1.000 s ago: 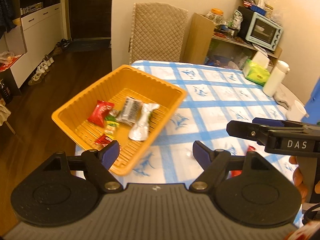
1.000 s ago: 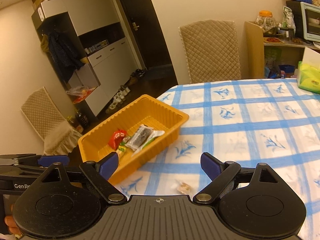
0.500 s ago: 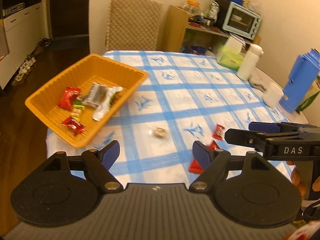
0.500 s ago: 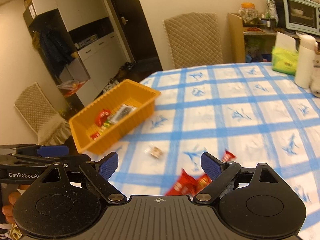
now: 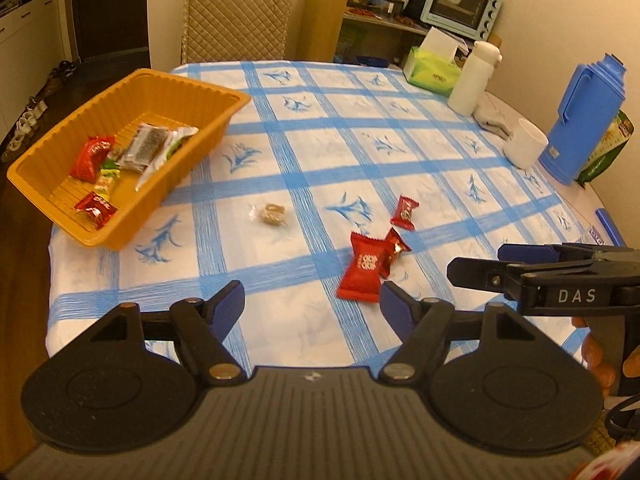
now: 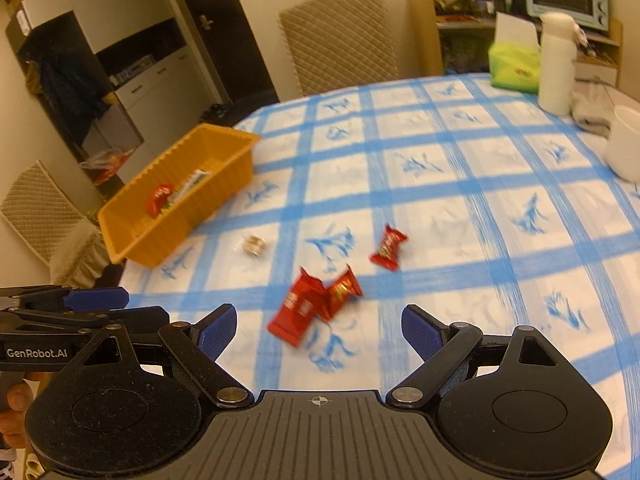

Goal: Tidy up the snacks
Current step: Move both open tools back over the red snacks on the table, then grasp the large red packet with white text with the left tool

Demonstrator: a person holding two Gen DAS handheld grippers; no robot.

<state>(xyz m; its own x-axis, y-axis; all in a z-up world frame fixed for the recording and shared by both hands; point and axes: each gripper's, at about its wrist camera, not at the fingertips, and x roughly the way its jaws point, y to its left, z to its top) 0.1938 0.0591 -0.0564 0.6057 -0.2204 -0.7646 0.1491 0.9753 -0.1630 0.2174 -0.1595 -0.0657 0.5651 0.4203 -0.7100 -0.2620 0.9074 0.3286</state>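
An orange basket (image 5: 208, 92) (image 6: 224, 136) at the table's near left corner holds several wrapped snacks (image 5: 132, 152). On the cloth lie a large red packet (image 5: 362, 268) (image 6: 296, 308), a small red candy (image 5: 396, 246) (image 6: 344, 286) touching it, another red candy (image 5: 405, 212) (image 6: 388, 248) and a clear-wrapped brown sweet (image 5: 270, 214) (image 6: 252, 245). My left gripper (image 5: 312, 300) is open and empty, just short of the large packet. My right gripper (image 6: 318, 330) is open and empty, with the large packet ahead between its fingers.
A blue thermos (image 5: 580, 120), white cup (image 5: 524, 148), white bottle (image 5: 472, 78) and green tissue pack (image 5: 432, 72) stand along the far right of the table (image 5: 320, 128). A quilted chair (image 5: 236, 12) is behind it. The table's near edge lies just ahead of both grippers.
Both grippers have swung right, from facing the basket to facing the loose red snacks in the middle of the table. Both stayed open.
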